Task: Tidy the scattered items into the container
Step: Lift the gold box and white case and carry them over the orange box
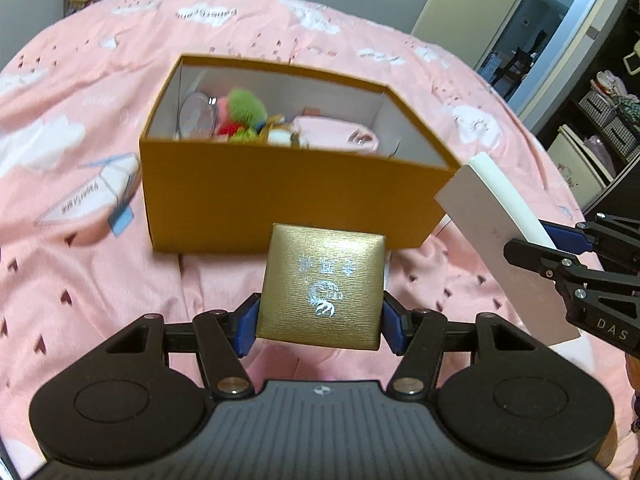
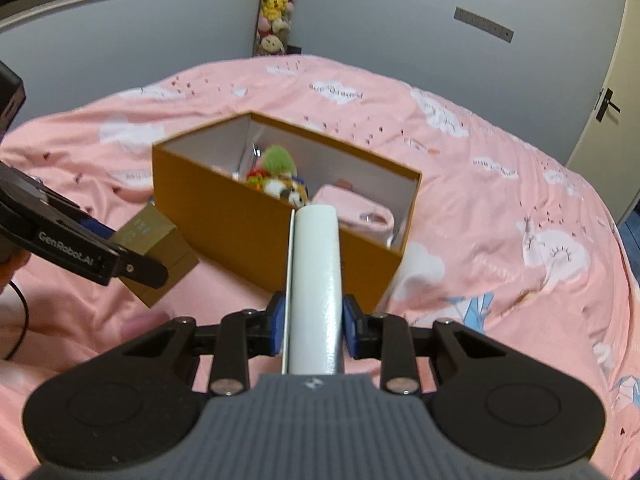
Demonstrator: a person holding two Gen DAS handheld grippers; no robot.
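I have the left tongs (image 1: pixel 320 320) clamped on the gold box (image 1: pixel 322 286) and the right tongs (image 2: pixel 314 326) clamped on the white box (image 2: pixel 316 280), its long axis aimed at the orange container (image 2: pixel 256 232). Both hang just short of its near wall, the white box nearer the rim.

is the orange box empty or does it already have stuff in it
Not empty. The open orange box already holds a green fuzzy toy, a pink pouch and other small things.
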